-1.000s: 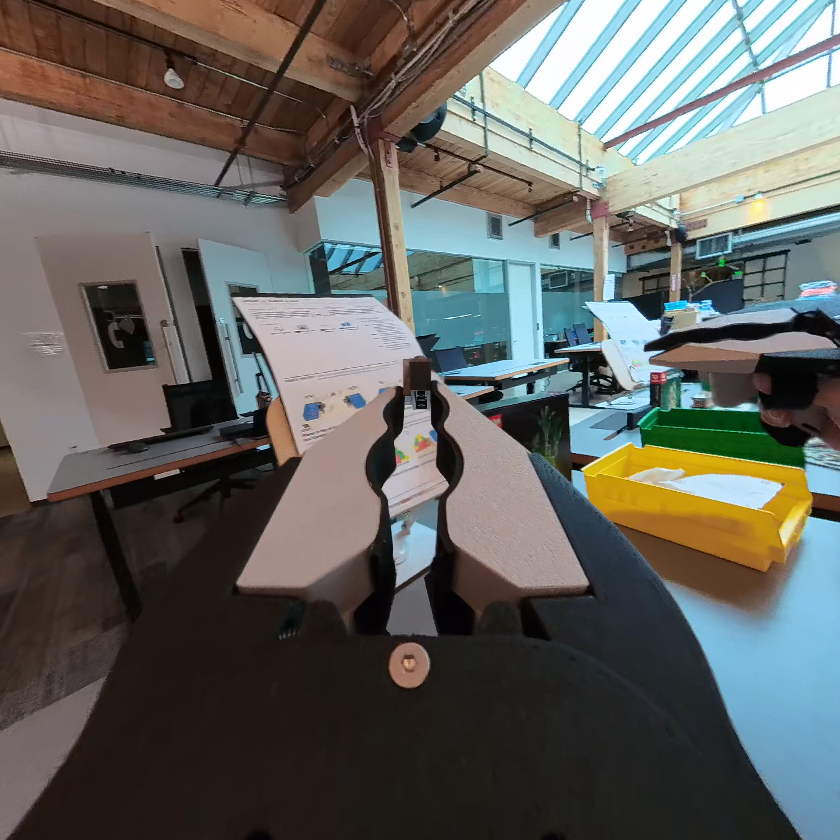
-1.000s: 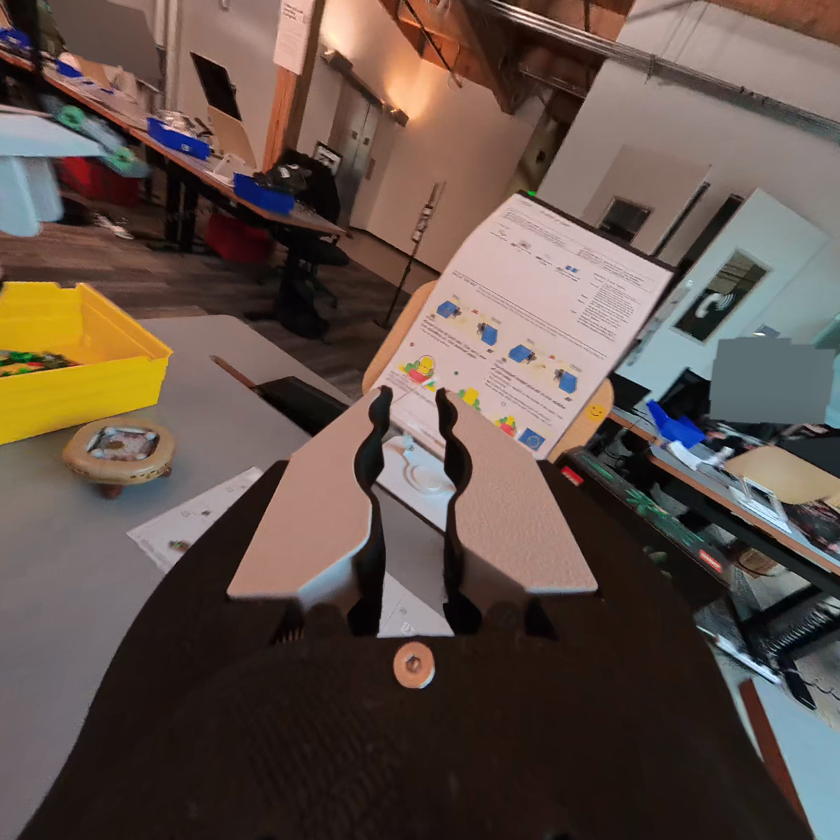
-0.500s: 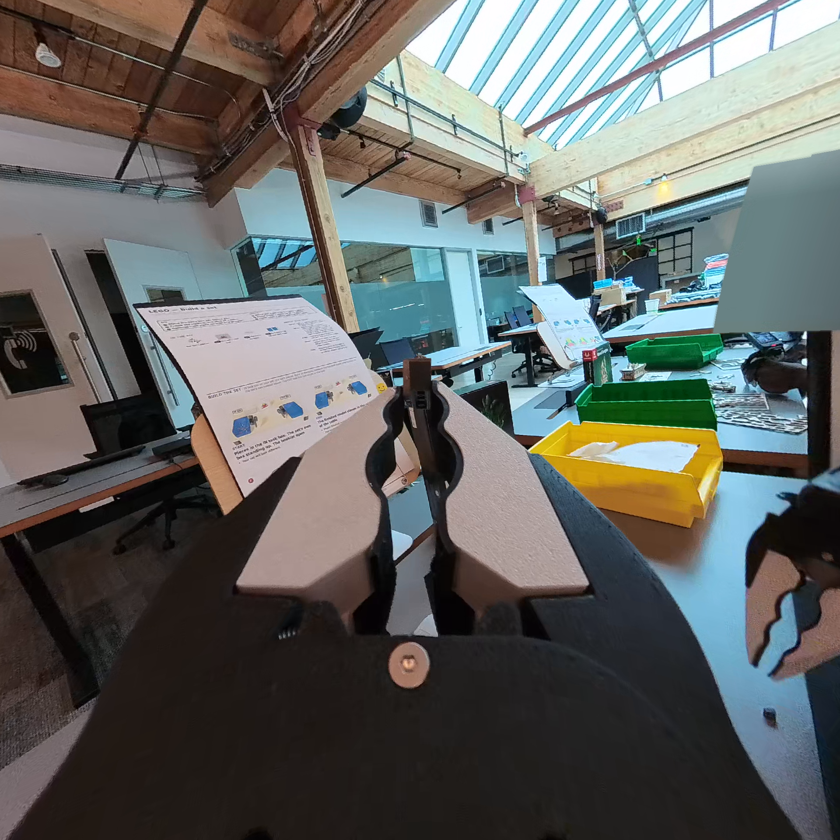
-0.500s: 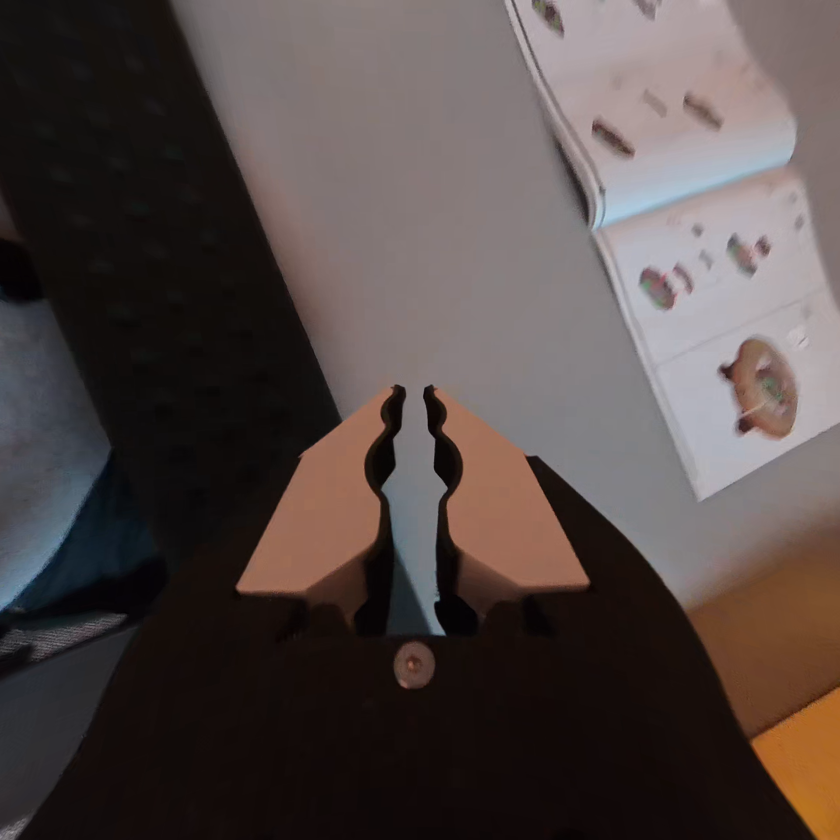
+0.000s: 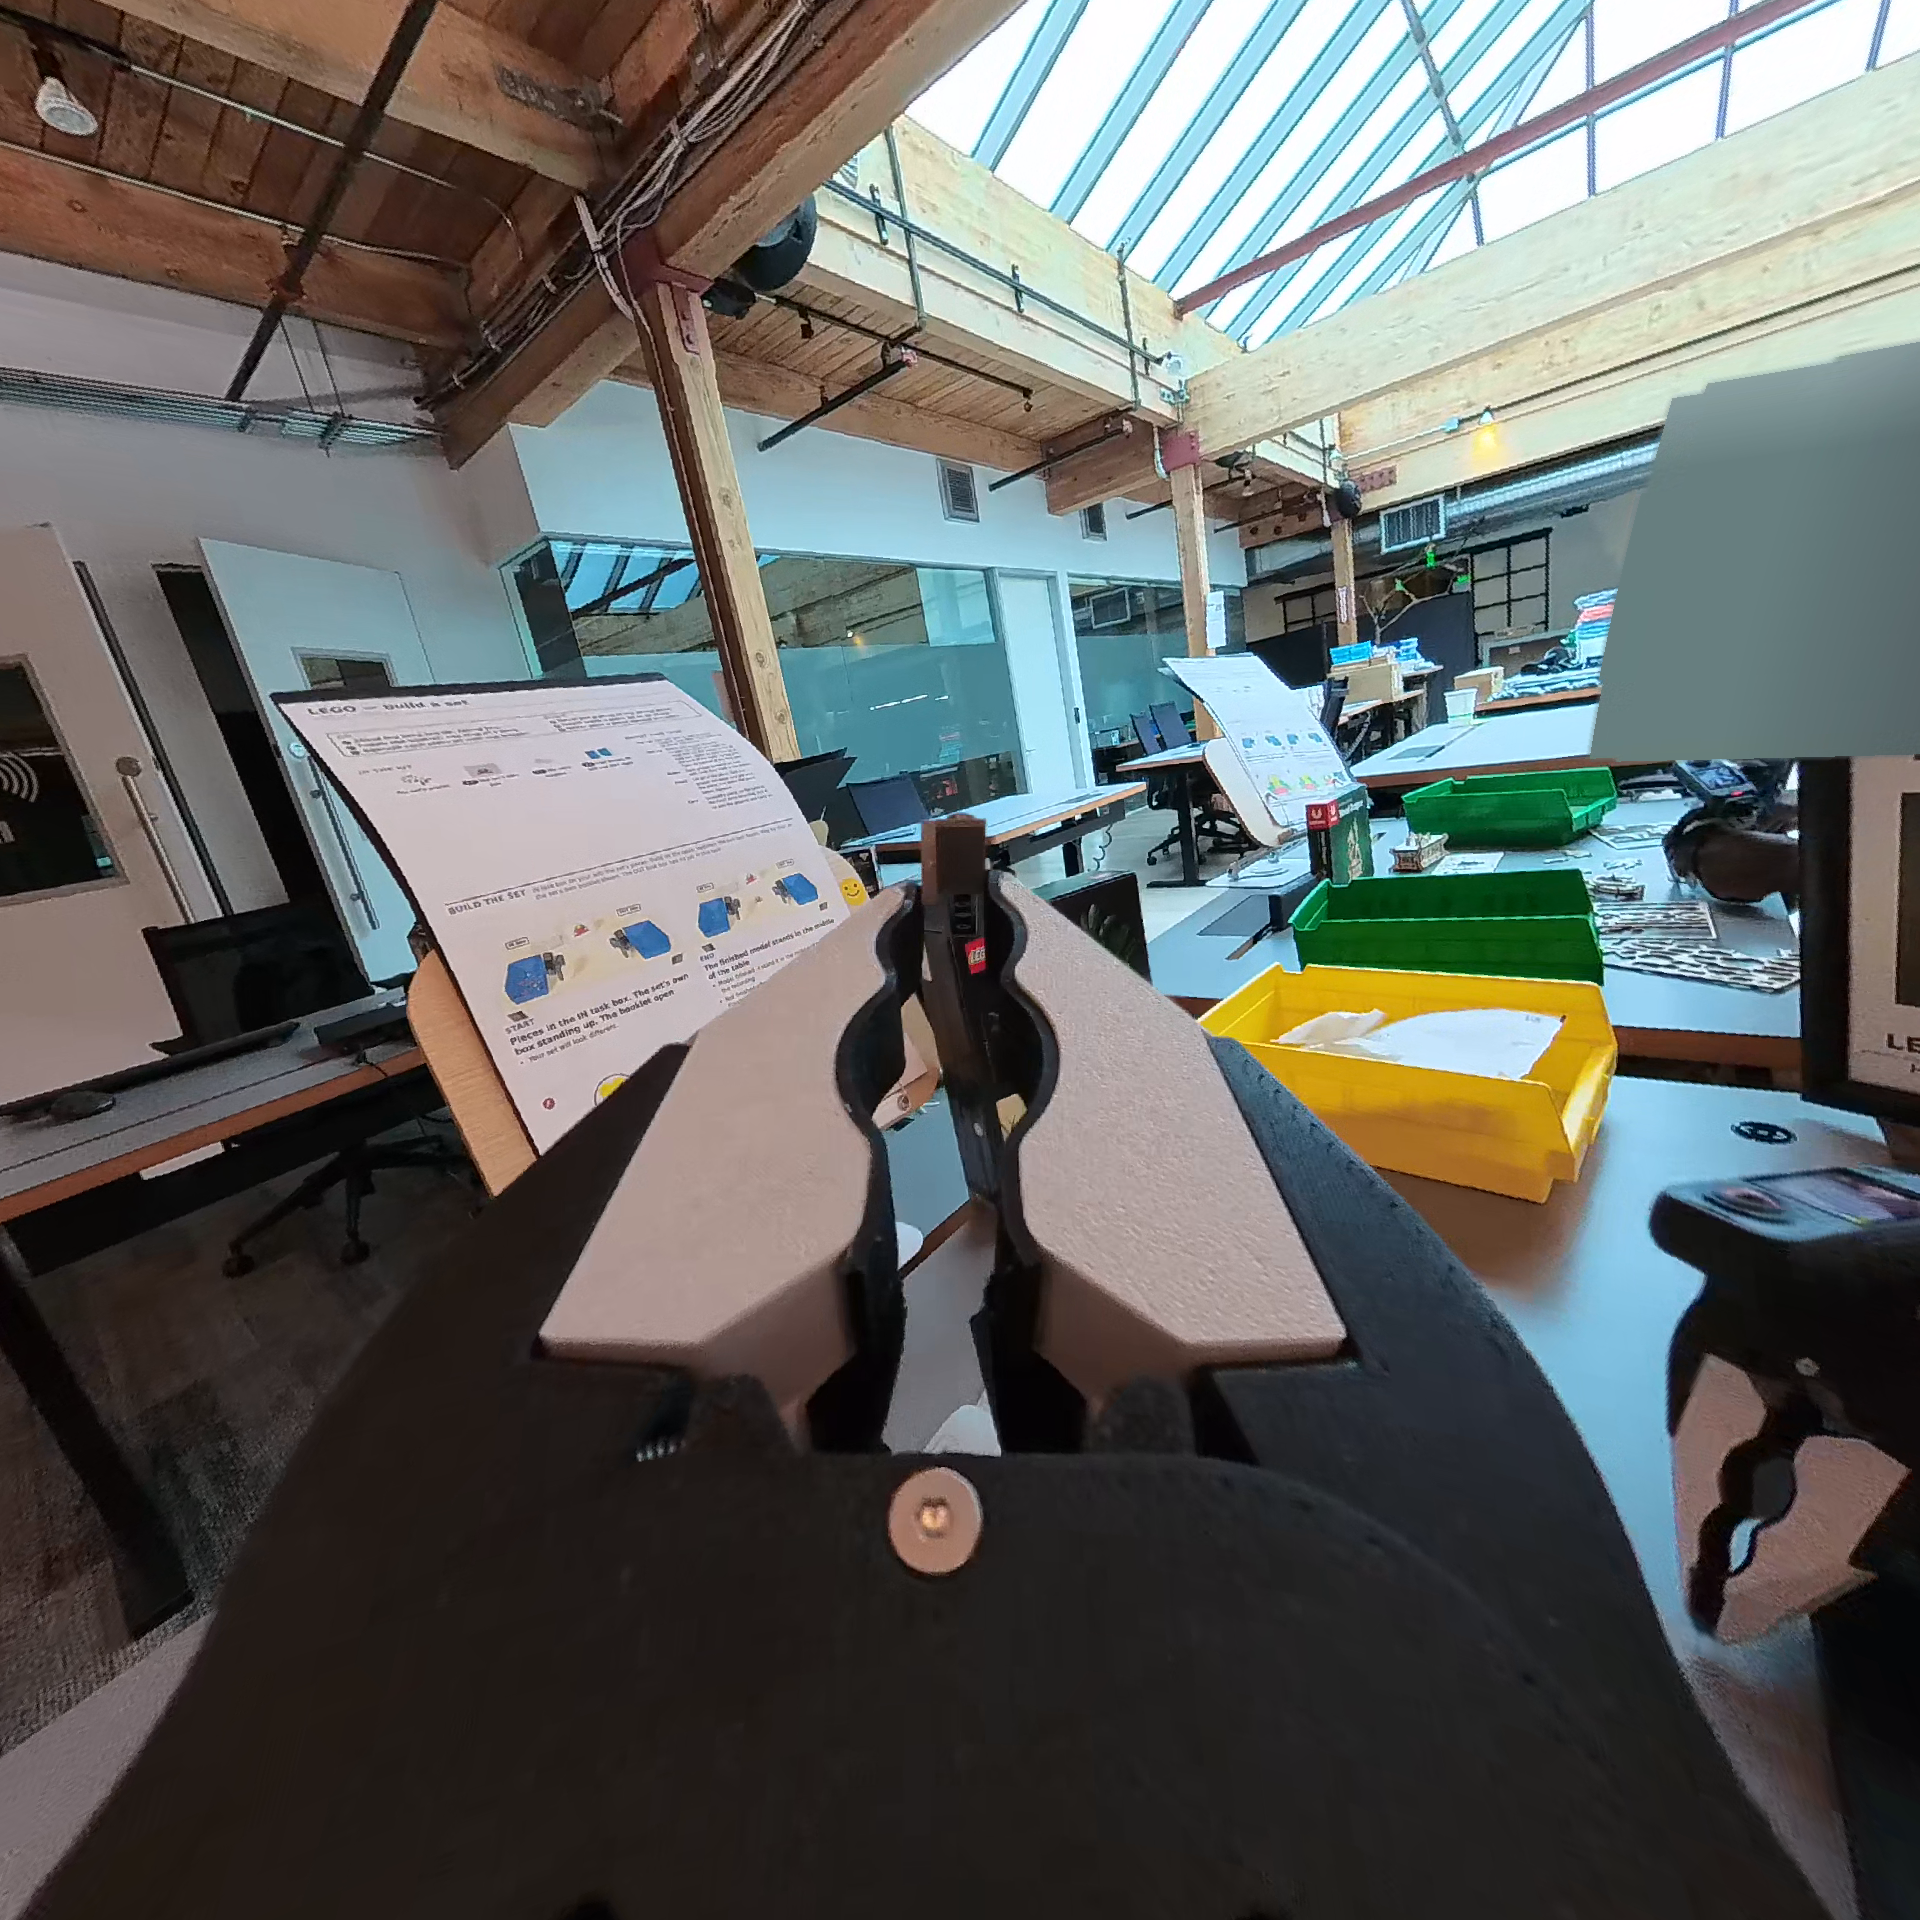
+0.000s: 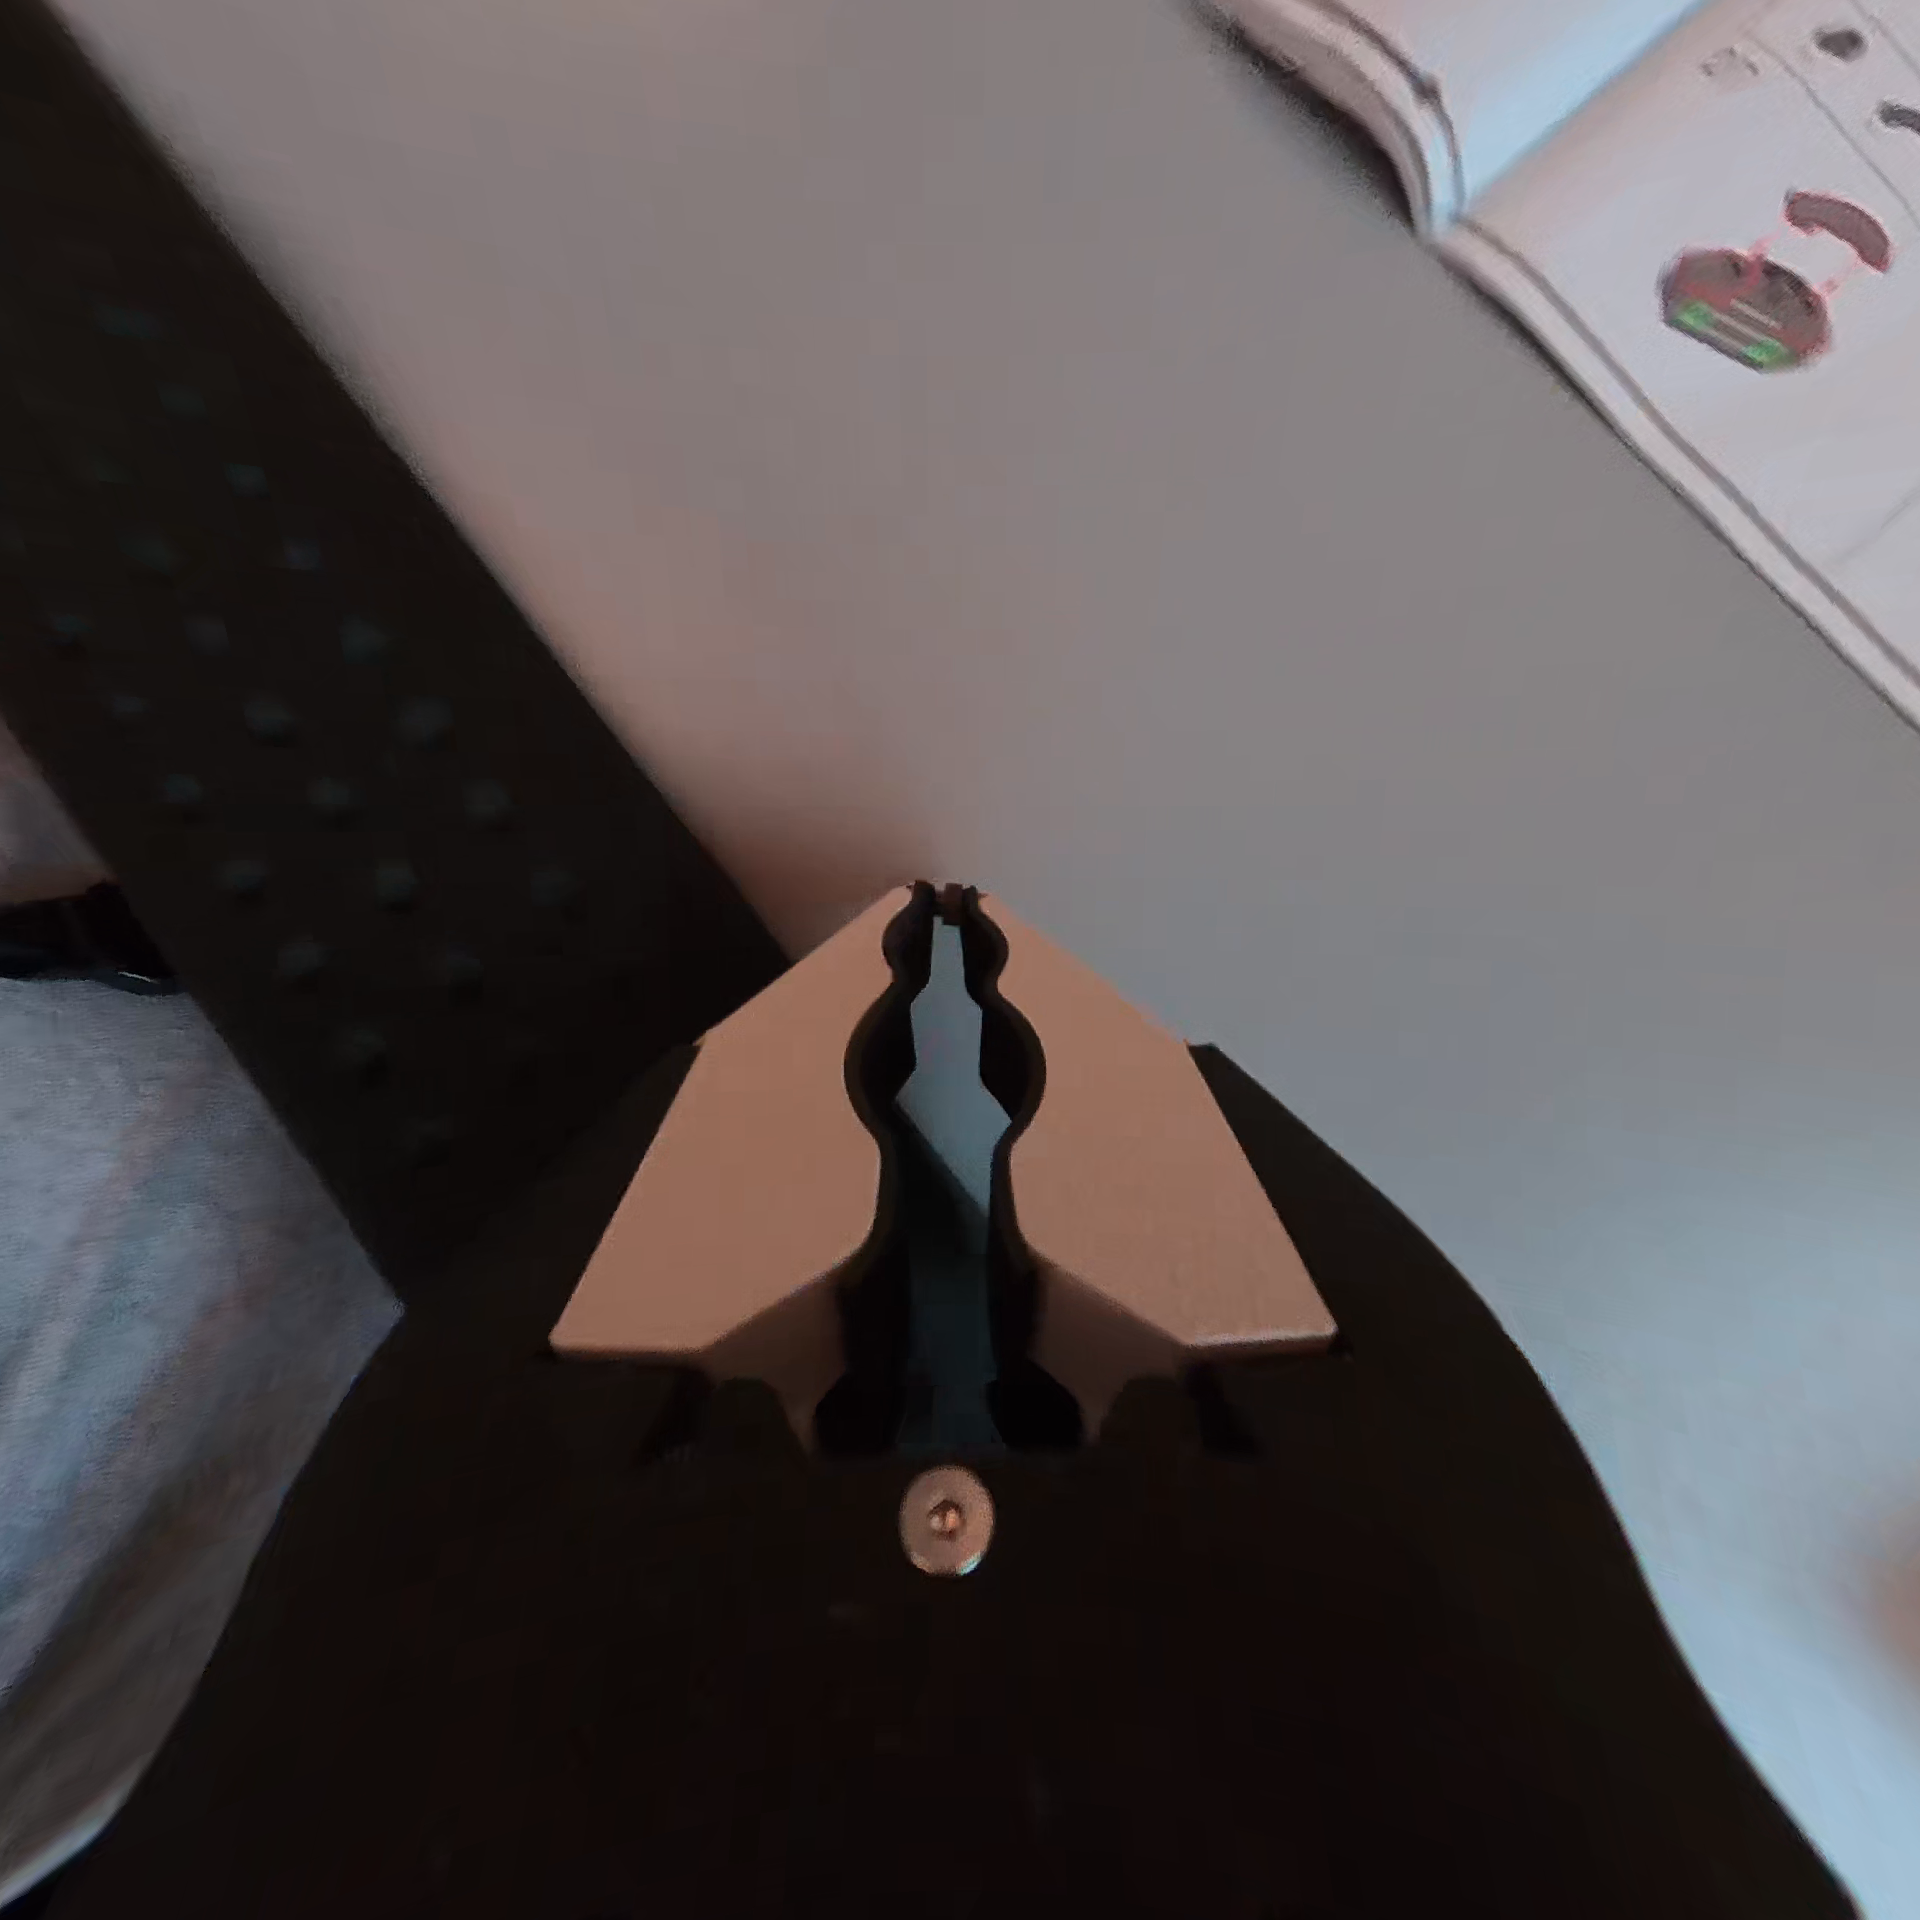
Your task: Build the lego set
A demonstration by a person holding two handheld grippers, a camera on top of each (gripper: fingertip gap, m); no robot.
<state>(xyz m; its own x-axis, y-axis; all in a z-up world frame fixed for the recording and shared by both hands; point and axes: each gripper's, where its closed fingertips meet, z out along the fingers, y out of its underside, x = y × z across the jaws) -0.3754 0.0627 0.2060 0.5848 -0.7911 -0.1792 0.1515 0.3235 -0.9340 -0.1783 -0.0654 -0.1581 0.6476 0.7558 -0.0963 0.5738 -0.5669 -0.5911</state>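
My left gripper (image 5: 961,906) is shut on a thin dark lego piece (image 5: 957,847) with a small red mark, held upright in the air above the grey table (image 5: 1621,1236). The piece sticks out past the fingertips. My right gripper (image 6: 945,896) points down at the table (image 6: 1039,520), its tips closed on a tiny dark piece (image 6: 949,891) right at the surface. The right gripper also shows in the left wrist view (image 5: 1745,1538) at the lower right. The open lego booklet (image 6: 1714,260) lies on the table beyond it.
A yellow bin (image 5: 1434,1081) with white paper and green bins (image 5: 1455,925) stand behind. An instruction sheet on a wooden stand (image 5: 582,883) is at the left. A black framed sign (image 5: 1860,935) stands at the right. A dark dotted strip (image 6: 260,623) borders the table.
My right gripper swung from facing the instruction sheet down to the table, then narrowed its fingers onto a tiny piece. My left gripper turned slightly, still holding the dark piece.
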